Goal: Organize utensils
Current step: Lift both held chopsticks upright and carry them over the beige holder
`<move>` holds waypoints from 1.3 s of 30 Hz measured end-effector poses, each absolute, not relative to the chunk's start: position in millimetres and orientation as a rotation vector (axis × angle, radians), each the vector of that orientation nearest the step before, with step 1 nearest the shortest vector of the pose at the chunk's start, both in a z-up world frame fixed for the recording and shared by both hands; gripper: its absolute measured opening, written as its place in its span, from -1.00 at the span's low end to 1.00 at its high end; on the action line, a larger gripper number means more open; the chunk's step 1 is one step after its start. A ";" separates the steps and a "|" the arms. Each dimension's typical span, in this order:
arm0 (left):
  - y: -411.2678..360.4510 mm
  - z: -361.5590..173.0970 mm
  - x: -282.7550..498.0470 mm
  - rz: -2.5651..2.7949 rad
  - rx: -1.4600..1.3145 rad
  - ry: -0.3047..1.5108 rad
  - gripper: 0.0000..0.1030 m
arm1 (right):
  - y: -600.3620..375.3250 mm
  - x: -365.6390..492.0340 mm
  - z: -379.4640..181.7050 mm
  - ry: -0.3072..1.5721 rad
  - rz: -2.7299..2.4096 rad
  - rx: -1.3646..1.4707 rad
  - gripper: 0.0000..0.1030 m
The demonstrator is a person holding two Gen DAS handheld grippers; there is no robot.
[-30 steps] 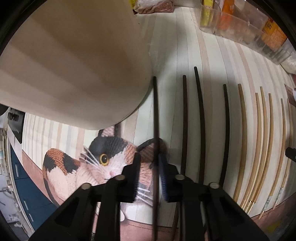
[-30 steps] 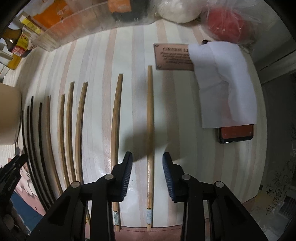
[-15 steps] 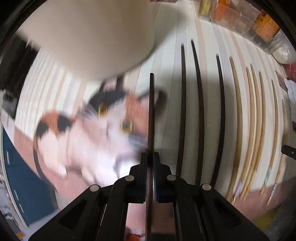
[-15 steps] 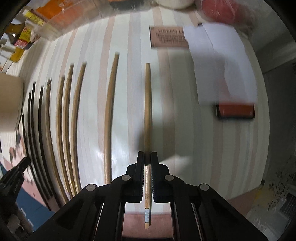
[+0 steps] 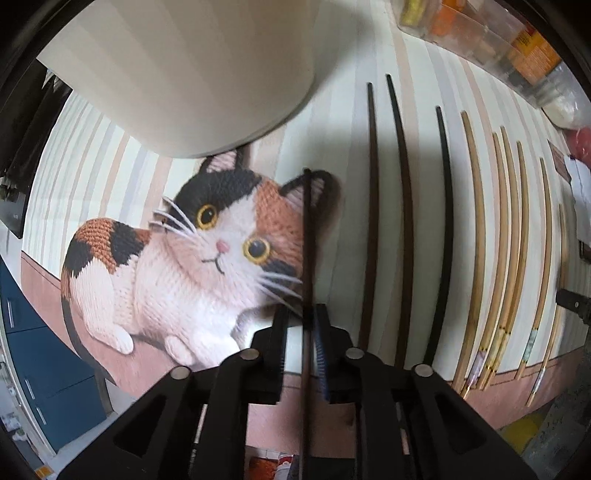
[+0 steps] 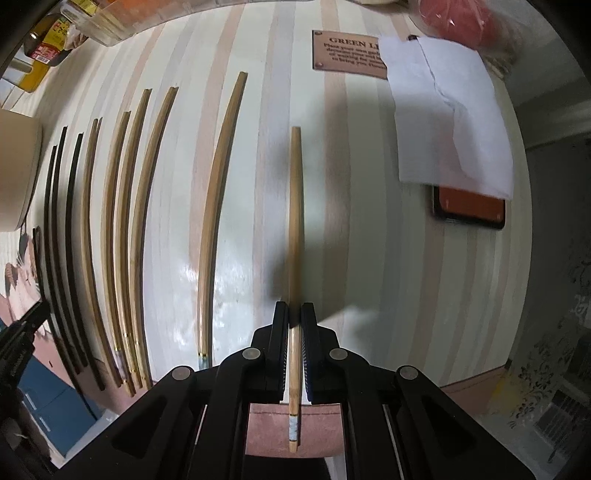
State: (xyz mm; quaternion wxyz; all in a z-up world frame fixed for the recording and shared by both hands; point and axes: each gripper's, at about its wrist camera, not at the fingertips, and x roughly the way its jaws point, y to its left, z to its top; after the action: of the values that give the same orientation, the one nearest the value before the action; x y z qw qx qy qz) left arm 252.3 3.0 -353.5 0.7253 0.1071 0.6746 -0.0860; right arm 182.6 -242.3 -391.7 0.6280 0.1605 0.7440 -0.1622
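Note:
My left gripper is shut on a dark chopstick and holds it above the cat picture. Three more dark chopsticks and several bamboo chopsticks lie in a row to its right. My right gripper is shut on a bamboo chopstick, lifted off the striped tablecloth. To its left lie more bamboo chopsticks and dark chopsticks. The beige holder cup stands just beyond the left gripper, and also shows in the right wrist view.
A clear box of packets stands at the back. A white paper lies over an orange-cased phone beside a brown plaque. A red bag sits at the far right. The table's front edge is close below both grippers.
Both grippers have closed, the left on the dark chopstick, the right on the bamboo chopstick, and have lifted them off the table. The left view has shifted back from the cup.

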 end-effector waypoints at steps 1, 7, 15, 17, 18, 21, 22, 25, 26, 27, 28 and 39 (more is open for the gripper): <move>6.0 -347.9 259.4 -0.190 0.233 1.485 -0.67 | -239.9 184.0 -391.9 1.713 -0.374 0.365 -0.85; 2.5 -380.9 265.7 -0.193 0.254 1.452 -0.84 | -231.4 189.2 -395.5 1.733 -0.371 0.376 -0.85; 0.2 -369.0 238.8 -0.198 0.288 1.381 -0.94 | -238.5 162.2 -384.6 1.636 -0.375 0.440 -0.87; 2.8 -356.8 230.3 -0.197 0.270 1.352 -0.94 | -234.4 157.1 -376.2 1.600 -0.370 0.446 -0.87; 5.0 -351.4 232.8 -0.196 0.264 1.337 -0.94 | -230.6 156.1 -371.0 1.577 -0.364 0.446 -0.87; 10.1 -339.3 217.2 -0.187 0.235 1.291 -0.94 | -218.6 153.2 -355.3 1.520 -0.352 0.431 -0.87; 11.2 -328.4 217.5 -0.178 0.222 1.273 -0.94 | -215.6 153.9 -350.6 1.503 -0.349 0.428 -0.87; 23.4 -314.1 210.6 -0.173 0.203 1.242 -0.94 | -199.4 155.6 -336.9 1.448 -0.323 0.415 -0.88; 22.3 -306.9 212.9 -0.171 0.199 1.233 -0.94 | -198.4 158.0 -329.5 1.436 -0.317 0.413 -0.88; 26.5 -300.8 212.4 -0.168 0.194 1.222 -0.94 | -194.3 159.9 -323.4 1.417 -0.306 0.411 -0.88; 27.1 -292.6 207.8 -0.164 0.184 1.213 -0.94 | -192.7 162.0 -315.7 1.397 -0.297 0.410 -0.88; 36.9 -184.6 234.9 -0.161 0.063 1.101 -0.94 | -209.3 198.2 -209.0 1.212 -0.208 0.414 -0.88</move>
State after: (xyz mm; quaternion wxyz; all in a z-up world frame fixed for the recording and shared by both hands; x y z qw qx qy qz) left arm 234.9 36.9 -184.6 0.8488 0.0297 0.5223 -0.0764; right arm 198.2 -209.3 -209.0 0.7967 0.1927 0.5645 -0.0971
